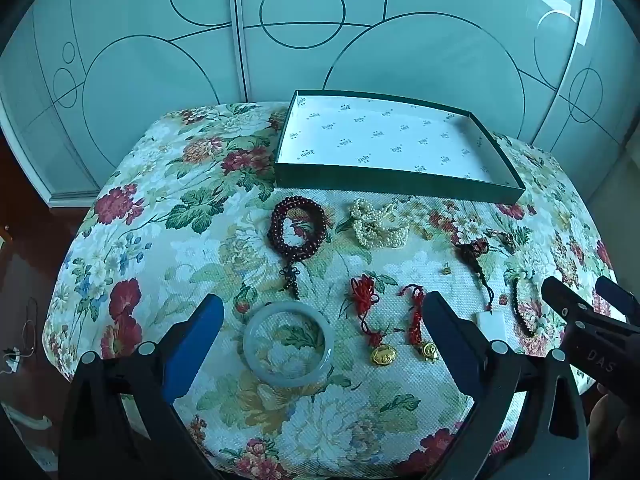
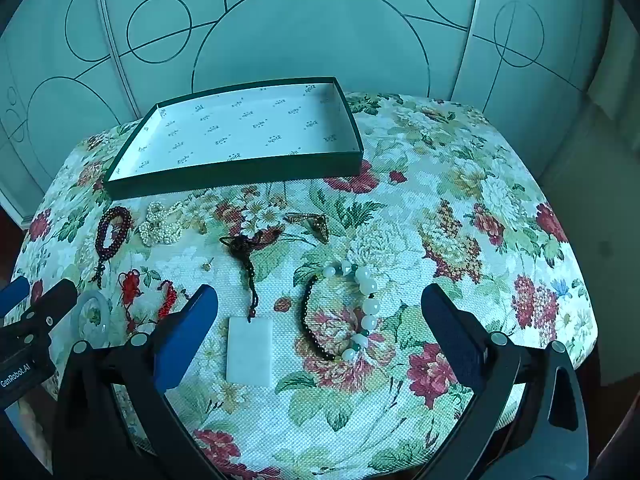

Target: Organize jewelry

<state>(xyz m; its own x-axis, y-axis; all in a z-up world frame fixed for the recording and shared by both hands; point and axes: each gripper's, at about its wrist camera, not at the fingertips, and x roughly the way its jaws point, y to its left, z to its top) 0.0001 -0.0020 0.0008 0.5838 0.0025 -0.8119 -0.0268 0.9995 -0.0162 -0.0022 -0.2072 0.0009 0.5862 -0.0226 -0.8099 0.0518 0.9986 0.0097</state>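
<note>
Jewelry lies on a floral cloth in front of an empty green-rimmed box (image 1: pixel 400 190) (image 2: pixel 240 174). In the left wrist view: dark red bead bracelet (image 1: pixel 298 224), pearl strand (image 1: pixel 378 222), jade bangle (image 1: pixel 289 344), two red-cord gold charms (image 1: pixel 380 354) (image 1: pixel 428 350). In the right wrist view: white rectangular pendant (image 2: pixel 250 350) on a dark cord, and a white-and-dark bead bracelet (image 2: pixel 360 312). My left gripper (image 1: pixel 324 320) is open above the bangle and charms. My right gripper (image 2: pixel 320 312) is open above the pendant and bead bracelet. Both are empty.
A small gold piece (image 2: pixel 206 266) and a bronze ornament (image 2: pixel 316 224) lie mid-cloth. The cloth-covered table (image 2: pixel 460 200) drops off at its rounded edges. Frosted sliding doors (image 1: pixel 280 40) stand behind. The right side of the cloth holds no jewelry.
</note>
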